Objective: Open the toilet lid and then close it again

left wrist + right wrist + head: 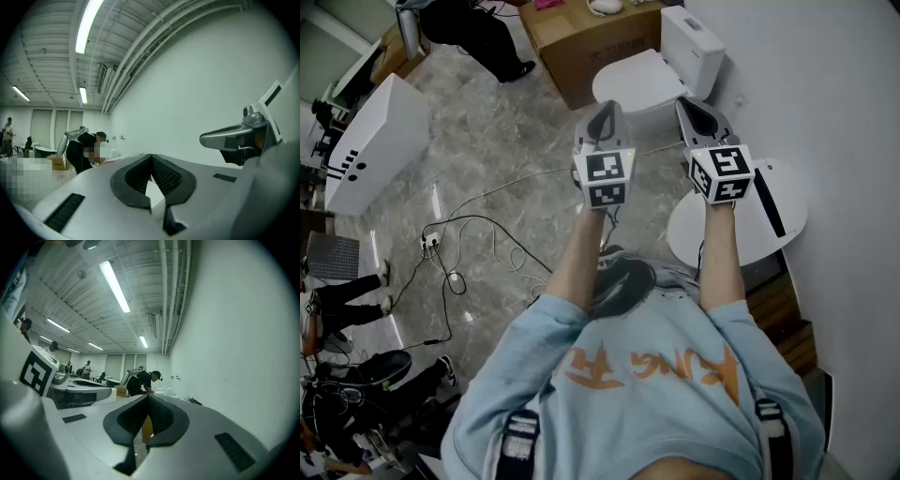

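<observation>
L gripper [602, 117] up front, held level, jaws pinched together, nothing btwn them. Ahead, the toilet lid [637, 80] lies flat down, apart from both grippers. R gripper [698, 112] same story: level, closed, empty. No contact w/ the lid, so prob. either nothing's started or open-and-close is already done; can't tell which.
</observation>
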Demonstrator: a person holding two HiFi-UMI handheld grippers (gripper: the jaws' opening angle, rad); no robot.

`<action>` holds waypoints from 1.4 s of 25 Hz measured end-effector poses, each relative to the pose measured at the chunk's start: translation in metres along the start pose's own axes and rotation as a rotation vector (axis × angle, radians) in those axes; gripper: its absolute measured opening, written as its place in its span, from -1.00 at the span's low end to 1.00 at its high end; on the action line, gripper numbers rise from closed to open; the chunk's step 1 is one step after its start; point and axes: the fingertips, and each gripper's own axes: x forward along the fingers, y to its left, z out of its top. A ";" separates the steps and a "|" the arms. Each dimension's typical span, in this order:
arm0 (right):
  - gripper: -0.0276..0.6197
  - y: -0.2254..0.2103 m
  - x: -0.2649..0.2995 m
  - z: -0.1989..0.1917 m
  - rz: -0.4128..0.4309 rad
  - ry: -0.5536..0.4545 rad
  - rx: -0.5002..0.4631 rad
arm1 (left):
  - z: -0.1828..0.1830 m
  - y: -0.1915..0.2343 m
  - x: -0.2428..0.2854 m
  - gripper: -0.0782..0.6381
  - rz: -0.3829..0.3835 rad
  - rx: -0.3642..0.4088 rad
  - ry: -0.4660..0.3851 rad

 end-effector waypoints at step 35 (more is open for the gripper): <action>-0.88 -0.177 0.461 -0.073 -0.223 0.140 0.045 | -0.081 0.282 0.458 -0.71 -0.055 -0.121 0.134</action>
